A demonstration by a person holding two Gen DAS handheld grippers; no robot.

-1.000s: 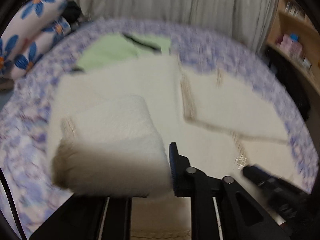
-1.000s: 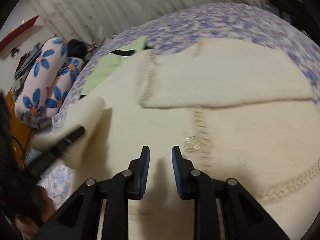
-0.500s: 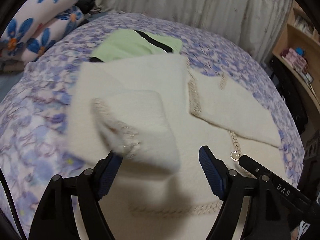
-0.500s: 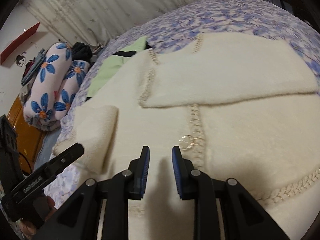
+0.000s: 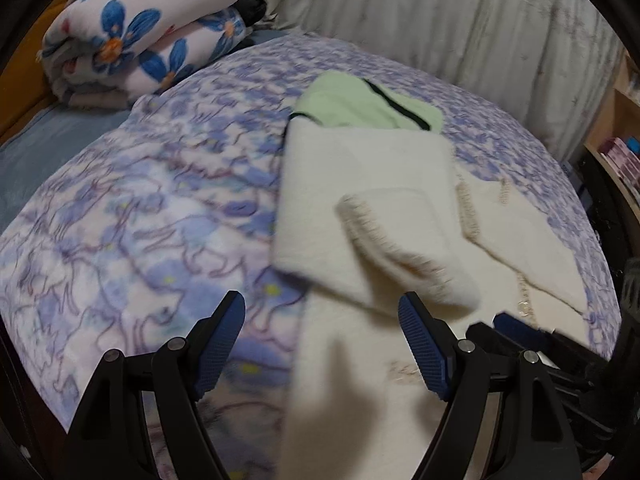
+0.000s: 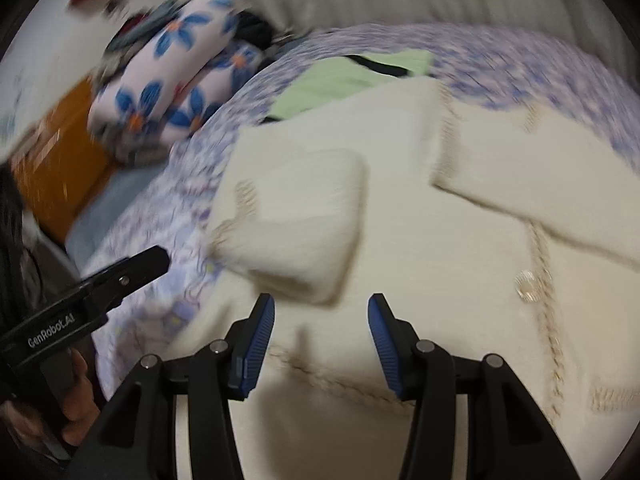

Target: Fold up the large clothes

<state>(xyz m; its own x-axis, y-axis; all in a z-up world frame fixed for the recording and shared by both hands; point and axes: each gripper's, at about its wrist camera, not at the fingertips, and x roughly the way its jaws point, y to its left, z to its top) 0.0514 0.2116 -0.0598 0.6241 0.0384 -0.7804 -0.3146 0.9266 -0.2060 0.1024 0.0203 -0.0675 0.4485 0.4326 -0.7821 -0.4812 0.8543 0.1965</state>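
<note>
A cream cardigan [image 5: 360, 184] lies on the bed [image 5: 140, 208], sleeves folded in. The left gripper [image 5: 322, 340] fingers stand wide, empty; the right gripper [image 6: 321, 340] fingers are opening, empty.

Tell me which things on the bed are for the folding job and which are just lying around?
For the folding job:
- fluffy cream knitted cardigan with braided trim, one sleeve folded across it
- left hand-held gripper, open
- right hand-held gripper, jaws opening, nothing between them

Just lying around:
- light green garment with black trim
- rolled white quilt with blue flowers
- purple flowered bedspread
</note>
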